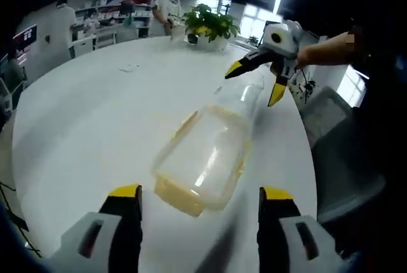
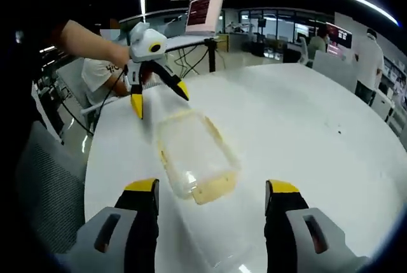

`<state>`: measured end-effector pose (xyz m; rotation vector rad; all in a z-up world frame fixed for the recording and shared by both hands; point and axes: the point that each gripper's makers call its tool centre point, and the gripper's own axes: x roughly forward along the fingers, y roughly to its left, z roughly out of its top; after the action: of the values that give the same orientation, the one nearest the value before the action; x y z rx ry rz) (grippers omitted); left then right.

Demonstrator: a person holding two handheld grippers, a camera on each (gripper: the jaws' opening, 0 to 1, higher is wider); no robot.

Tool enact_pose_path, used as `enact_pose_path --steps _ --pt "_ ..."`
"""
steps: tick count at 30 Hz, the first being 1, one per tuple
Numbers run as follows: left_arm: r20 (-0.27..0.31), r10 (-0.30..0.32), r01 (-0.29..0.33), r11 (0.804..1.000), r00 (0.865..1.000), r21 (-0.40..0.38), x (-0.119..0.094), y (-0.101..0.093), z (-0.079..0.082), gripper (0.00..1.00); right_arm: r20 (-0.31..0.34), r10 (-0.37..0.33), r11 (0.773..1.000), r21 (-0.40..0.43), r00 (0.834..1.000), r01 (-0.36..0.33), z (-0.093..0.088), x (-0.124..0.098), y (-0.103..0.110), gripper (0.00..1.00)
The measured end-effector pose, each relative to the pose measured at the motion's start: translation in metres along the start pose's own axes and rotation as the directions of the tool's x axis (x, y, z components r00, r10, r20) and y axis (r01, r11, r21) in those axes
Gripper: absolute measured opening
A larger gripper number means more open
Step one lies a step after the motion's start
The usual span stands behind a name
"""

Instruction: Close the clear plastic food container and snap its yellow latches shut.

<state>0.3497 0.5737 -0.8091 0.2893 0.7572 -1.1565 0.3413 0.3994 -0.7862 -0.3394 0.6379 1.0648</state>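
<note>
A clear plastic food container (image 1: 202, 158) with a yellowish rim and latches lies on the round white table (image 1: 89, 114). Its near end sits just beyond my left gripper (image 1: 201, 193), whose yellow-tipped jaws stand open and hold nothing. At its far end a clear part (image 1: 245, 95) reaches toward my right gripper (image 1: 254, 86), which hovers open above it in a person's hand. In the right gripper view the container (image 2: 194, 152) lies between my open right gripper (image 2: 212, 187) and the open left gripper (image 2: 160, 103) beyond it. I cannot tell whether the lid is seated.
A potted plant (image 1: 206, 25) stands at the table's far edge. A grey chair (image 2: 44, 184) sits beside the table (image 2: 305, 133). A screen on a stand (image 2: 205, 9) rises behind it. People stand by shelves and desks in the background.
</note>
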Motion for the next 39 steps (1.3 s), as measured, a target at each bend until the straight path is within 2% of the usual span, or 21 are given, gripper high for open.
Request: enact_pose_path --steps 6,15,22,25,29,31,35,39 --pt "-0.051 -0.017 0.02 0.998 0.999 0.057 0.003 0.001 -0.004 0.69 -0.046 0.035 0.998 -0.042 0.998 -0.037 -0.003 0.009 -0.001 0.63" --pt "-0.097 -0.029 0.041 0.991 0.995 0.125 0.008 0.004 -0.007 0.65 -0.116 0.078 0.992 -0.088 0.99 -0.088 -0.012 0.02 0.001 0.61" --pt "-0.133 -0.046 0.069 0.982 0.99 0.174 0.012 0.007 -0.008 0.62 -0.145 0.105 0.986 -0.114 0.984 -0.122 -0.011 0.032 0.002 0.58" --pt "-0.164 -0.053 0.087 0.974 0.985 0.21 0.014 0.009 -0.012 0.61 -0.171 0.138 0.981 -0.113 0.976 -0.158 -0.014 0.035 0.006 0.56" --pt "-0.187 -0.06 0.105 0.964 0.98 0.243 0.016 0.011 -0.016 0.58 -0.208 0.136 0.973 -0.156 0.969 -0.17 -0.019 0.037 0.003 0.53" --pt "-0.235 -0.043 0.119 0.941 0.971 0.318 0.016 0.014 -0.02 0.56 -0.218 0.139 0.97 -0.165 0.966 -0.177 -0.02 0.038 0.002 0.52" --pt "-0.247 -0.051 0.136 0.93 0.968 0.343 0.019 0.011 -0.019 0.55 -0.258 0.153 0.96 -0.189 0.954 -0.205 -0.024 0.039 0.004 0.44" --pt "-0.265 -0.047 0.146 0.92 0.963 0.365 0.022 0.013 -0.019 0.53 -0.274 0.155 0.953 -0.211 0.949 -0.216 -0.025 0.041 0.004 0.45"
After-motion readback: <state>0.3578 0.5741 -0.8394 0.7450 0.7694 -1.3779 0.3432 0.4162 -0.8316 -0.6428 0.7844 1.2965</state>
